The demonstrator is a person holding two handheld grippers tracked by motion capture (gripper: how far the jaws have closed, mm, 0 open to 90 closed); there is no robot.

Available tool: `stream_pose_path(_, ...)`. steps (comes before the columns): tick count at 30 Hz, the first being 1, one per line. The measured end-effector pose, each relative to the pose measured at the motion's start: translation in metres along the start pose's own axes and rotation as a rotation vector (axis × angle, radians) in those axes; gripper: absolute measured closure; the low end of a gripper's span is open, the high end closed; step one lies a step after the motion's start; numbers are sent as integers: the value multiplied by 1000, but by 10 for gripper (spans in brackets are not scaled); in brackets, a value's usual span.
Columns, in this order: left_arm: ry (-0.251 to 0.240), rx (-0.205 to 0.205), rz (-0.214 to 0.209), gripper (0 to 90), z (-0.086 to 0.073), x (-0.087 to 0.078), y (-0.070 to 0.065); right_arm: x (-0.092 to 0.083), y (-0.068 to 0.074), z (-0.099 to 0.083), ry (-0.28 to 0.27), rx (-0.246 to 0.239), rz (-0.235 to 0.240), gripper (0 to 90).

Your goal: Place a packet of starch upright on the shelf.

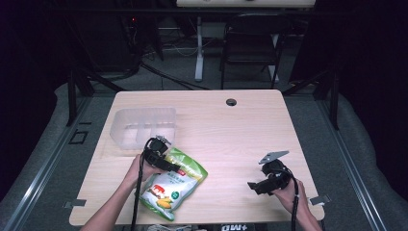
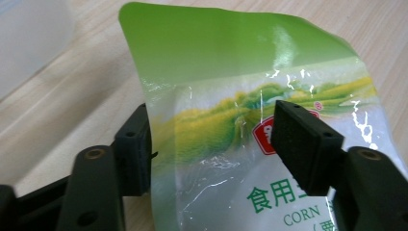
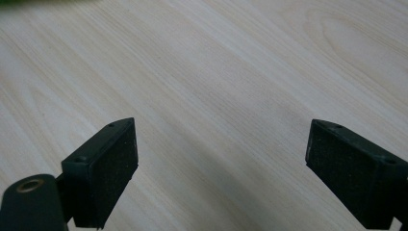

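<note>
High view: pale wooden table [image 1: 231,130] in a dark room, left gripper [image 1: 161,156] straddling the corn bag [image 1: 173,185] near its front edge, jaws not pinching; right gripper [image 1: 262,185] spread wide.

Pale wood-grain rectangular table [image 1: 231,130], green-and-clear plastic corn snack bag [image 1: 179,185] beside left gripper [image 1: 161,156], translucent plastic divided container [image 1: 143,126] just beyond it

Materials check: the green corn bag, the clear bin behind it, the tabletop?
Corn bag: thin glossy plastic film, judging by the sharp highlights, creases and see-through lower panel. Bin: translucent frosted plastic, probably rigid; the wood shows dimly through its walls. Tabletop: pale wood grain with a matte finish; could be laminate rather than solid wood.
</note>
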State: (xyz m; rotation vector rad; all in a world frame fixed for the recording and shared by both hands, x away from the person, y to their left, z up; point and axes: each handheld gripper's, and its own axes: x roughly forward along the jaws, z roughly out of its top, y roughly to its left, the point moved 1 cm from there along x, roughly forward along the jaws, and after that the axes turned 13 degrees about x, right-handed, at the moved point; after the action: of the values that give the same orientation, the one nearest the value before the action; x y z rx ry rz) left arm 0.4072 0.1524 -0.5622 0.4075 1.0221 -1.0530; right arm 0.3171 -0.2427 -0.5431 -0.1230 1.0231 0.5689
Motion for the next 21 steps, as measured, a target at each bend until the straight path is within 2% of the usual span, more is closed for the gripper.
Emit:
stream_pose_path(3, 8, 11, 13, 404, 1, -1, -2, -1, 0, 0, -5, 7, 8, 104)
stream_pose_path(6, 14, 9, 26, 503, 0, -2, -3, -2, 0, 0, -4, 4, -6, 105)
stream_pose_path(8, 20, 17, 30, 549, 0, -3, -4, -2, 1, 0, -5, 7, 2, 108)
stream_pose_path(11, 20, 18, 29, 598, -1, -4, -5, -2, 0, 0, -4, 2, -10, 108)
stream_pose_path(12, 26, 29, 33, 654, -1, -4, -7, -2, 0, 0, -2, 4, -11, 109)
stream_pose_path(14, 23, 26, 31, 709, -2, -4, -8, -2, 0, 0, -3, 6, -9, 109)
stream_pose_path(16, 30, 43, 38, 730, -3, -4, -10, -2, 0, 0, -5, 5, -9, 109)
stream_pose_path(17, 29, 46, 37, 775, -3, -4, -10, -2, 0, -1, -9, 10, -6, 110)
stream_pose_path(21, 20, 58, 37, 805, -5, -6, -11, -2, 0, -1, -8, 12, 1, 110)
